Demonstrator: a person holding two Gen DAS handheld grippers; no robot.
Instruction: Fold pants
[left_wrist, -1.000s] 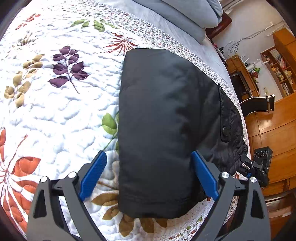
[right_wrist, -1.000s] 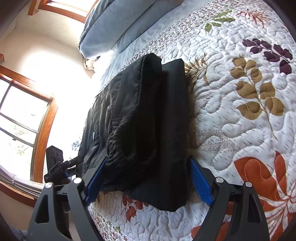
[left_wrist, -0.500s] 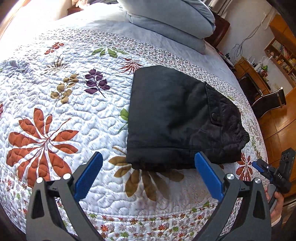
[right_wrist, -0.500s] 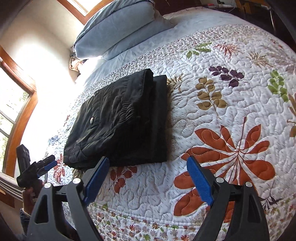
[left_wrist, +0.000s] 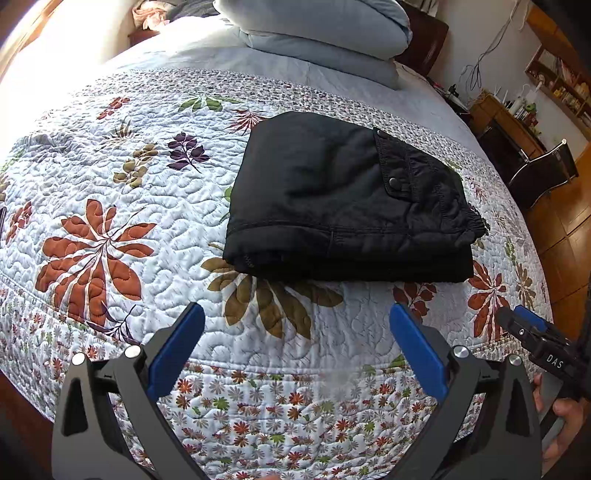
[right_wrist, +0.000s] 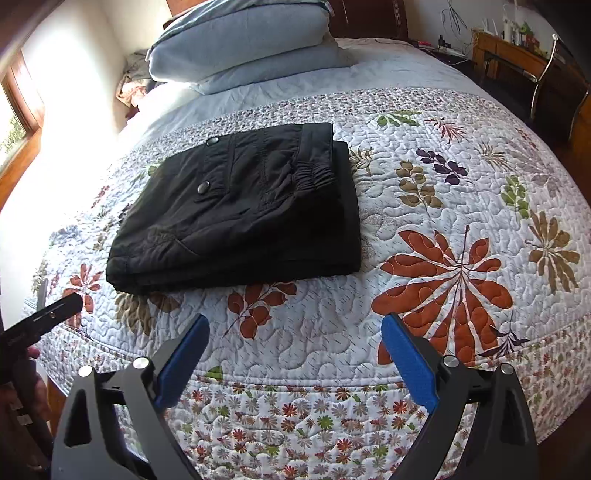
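We find the pants (left_wrist: 343, 206) lying as a compact black bundle on the quilt (left_wrist: 110, 192) of the bed, ahead of both tools and touched by neither.

**Gripper state.** The left hand-held gripper (left_wrist: 297, 347) stands spread wide with only quilt between its blue pads. The right hand-held gripper (right_wrist: 295, 350) is empty too, and its jaws are opening.

**Handling.** We judge the pants to be soft, padded and light. The fabric looks quilted and puffy, so the stacked layers will probably spring apart unless pressed flat. The surface has a slight sheen and may slide layer on layer. Nothing on it appears fragile; the metal snap (right_wrist: 202, 188) is the only hard part.

**Where to take hold.** If the bundle needs another fold or a move, we would pinch through all layers at the two corners of the edge nearest the grippers. That edge shows the stacked folds. A grip on the top layer alone would likely peel the bundle open. The gathered waistband (right_wrist: 314, 173) gives a thicker, firmer bite.

**View differences.**
- The left wrist view shows the pocket flap (left_wrist: 397, 171), the right-hand tool and the hand holding it at the right edge, and shelves beyond the bed.
- The right wrist view shows the waistband gathers, a lower layer jutting out past the bundle's right side, a second snap, the pillows (right_wrist: 243, 48) and a window at left.
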